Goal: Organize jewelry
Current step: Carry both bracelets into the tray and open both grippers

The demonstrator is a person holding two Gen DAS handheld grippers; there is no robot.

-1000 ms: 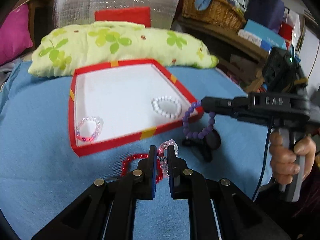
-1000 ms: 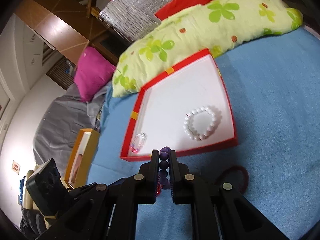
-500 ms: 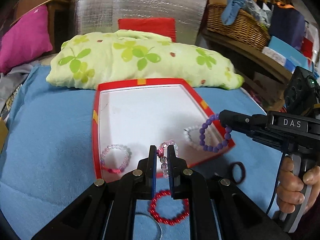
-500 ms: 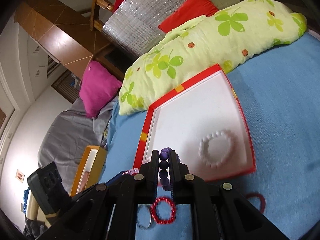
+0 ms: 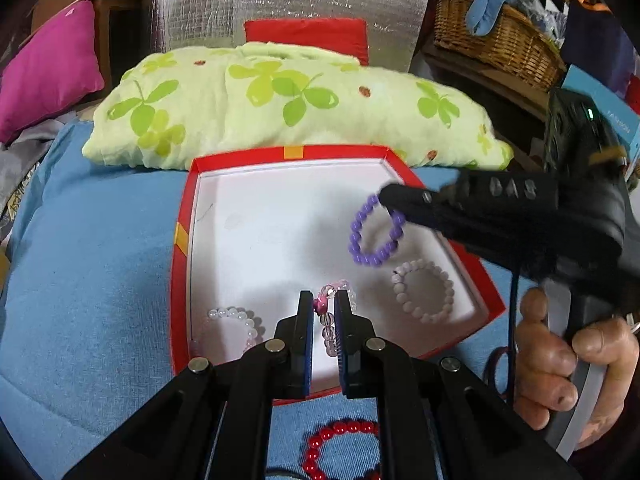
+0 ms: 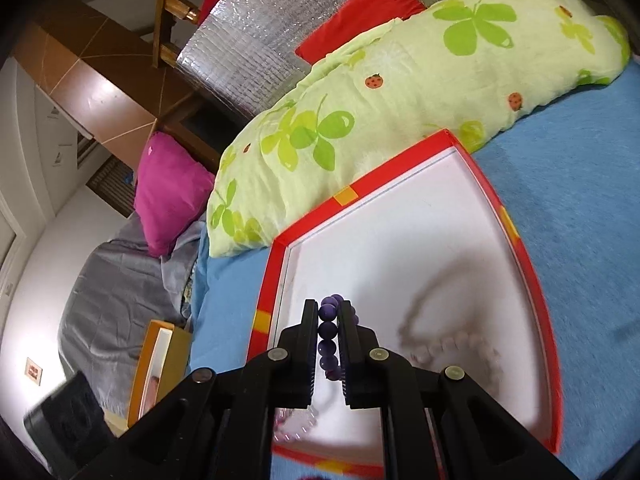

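Note:
A red-rimmed box (image 5: 181, 240) with a white floor lies on the blue bedcover. My left gripper (image 5: 323, 300) is shut on a pink and clear bead bracelet (image 5: 329, 320), held over the box's near edge. My right gripper (image 6: 329, 308) is shut on a purple bead bracelet (image 6: 328, 330); in the left wrist view that purple bracelet (image 5: 374, 234) hangs over the box's right half. In the box lie a white bead bracelet (image 5: 424, 290) at the right and a clear pinkish bracelet (image 5: 236, 322) at the near left. A red bead bracelet (image 5: 340, 446) lies on the cover in front of the box.
A long green-patterned pillow (image 5: 288, 104) lies just behind the box. A magenta cushion (image 5: 44, 68) sits at the far left, a wicker basket (image 5: 496, 36) on a shelf at the right. A dark hair tie (image 5: 500, 364) lies right of the box. A person's hand (image 5: 560, 364) grips the right tool.
Both grippers moved forward from the bedcover to over the box, each carrying its bracelet. The red bracelet stayed behind on the cover.

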